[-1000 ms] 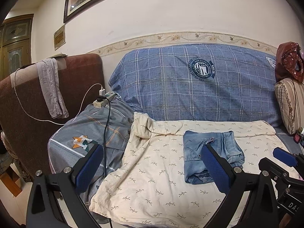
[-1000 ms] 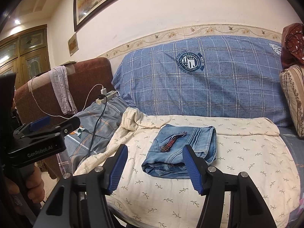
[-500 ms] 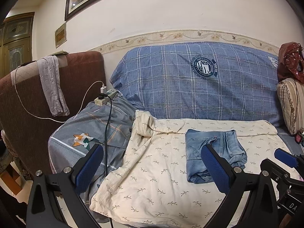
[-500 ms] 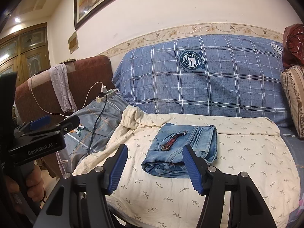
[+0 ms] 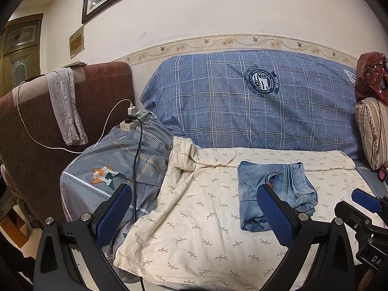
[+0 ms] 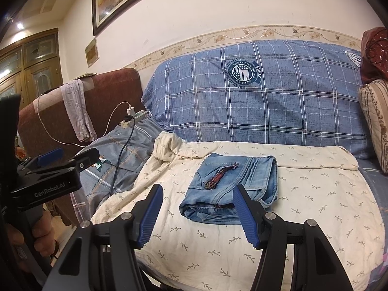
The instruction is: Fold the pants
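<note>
Light blue denim pants (image 5: 274, 194) lie folded into a compact bundle on a cream leaf-print sheet (image 5: 194, 218) covering the sofa seat. They show in the right wrist view (image 6: 230, 189) too, with a red patterned strip on top. My left gripper (image 5: 194, 213) is open and empty, held above the sheet's front edge, left of the pants. My right gripper (image 6: 197, 215) is open and empty, just in front of the pants, not touching them. Each gripper shows at the edge of the other's view.
A blue plaid cushion (image 5: 254, 101) backs the sofa. A grey cover (image 5: 109, 165) with a power strip (image 5: 133, 121) and cables lies at left. A brown armchair (image 5: 36, 133) with a draped grey cloth stands further left. A striped pillow (image 5: 373, 131) is at right.
Both grippers have drawn back slightly from the sofa. The folded pants have not moved and both grippers have stayed open.
</note>
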Action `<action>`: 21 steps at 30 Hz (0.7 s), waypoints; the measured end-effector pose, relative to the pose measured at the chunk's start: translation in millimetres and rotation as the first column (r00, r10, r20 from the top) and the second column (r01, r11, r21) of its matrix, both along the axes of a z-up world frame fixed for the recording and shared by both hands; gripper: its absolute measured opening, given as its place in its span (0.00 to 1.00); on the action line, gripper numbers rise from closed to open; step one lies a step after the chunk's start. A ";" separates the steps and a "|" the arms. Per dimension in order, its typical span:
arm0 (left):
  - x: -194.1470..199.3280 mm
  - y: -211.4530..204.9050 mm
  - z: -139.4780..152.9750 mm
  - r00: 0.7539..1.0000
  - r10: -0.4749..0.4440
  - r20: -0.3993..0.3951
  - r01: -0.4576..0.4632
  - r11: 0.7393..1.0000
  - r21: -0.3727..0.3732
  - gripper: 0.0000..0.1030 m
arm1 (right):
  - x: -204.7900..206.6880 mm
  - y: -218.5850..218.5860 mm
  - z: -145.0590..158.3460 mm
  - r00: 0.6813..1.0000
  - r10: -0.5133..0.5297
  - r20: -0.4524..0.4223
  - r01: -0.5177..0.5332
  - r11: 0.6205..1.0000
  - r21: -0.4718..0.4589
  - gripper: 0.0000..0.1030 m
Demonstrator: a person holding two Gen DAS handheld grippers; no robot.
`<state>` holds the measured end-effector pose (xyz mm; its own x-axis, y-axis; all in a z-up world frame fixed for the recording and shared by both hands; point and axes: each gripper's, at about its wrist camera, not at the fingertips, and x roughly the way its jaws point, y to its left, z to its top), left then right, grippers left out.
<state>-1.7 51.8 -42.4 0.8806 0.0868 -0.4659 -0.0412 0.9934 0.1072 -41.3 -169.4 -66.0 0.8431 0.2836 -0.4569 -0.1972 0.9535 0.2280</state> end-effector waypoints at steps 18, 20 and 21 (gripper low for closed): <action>13.6 18.1 -20.3 0.998 0.030 -0.048 -0.031 0.999 -0.019 0.99 | 11.7 4.3 -16.3 0.999 0.001 -0.048 -0.001 1.000 -0.006 0.62; 15.2 21.5 -22.4 0.998 0.035 -0.053 -0.036 0.999 -0.021 0.99 | 12.8 6.9 -18.2 0.999 0.003 -0.054 -0.004 1.000 -0.008 0.62; 15.9 23.0 -23.8 0.998 0.035 -0.057 -0.037 0.999 -0.022 0.99 | 13.6 8.2 -19.1 0.998 0.005 -0.058 -0.006 1.000 -0.008 0.62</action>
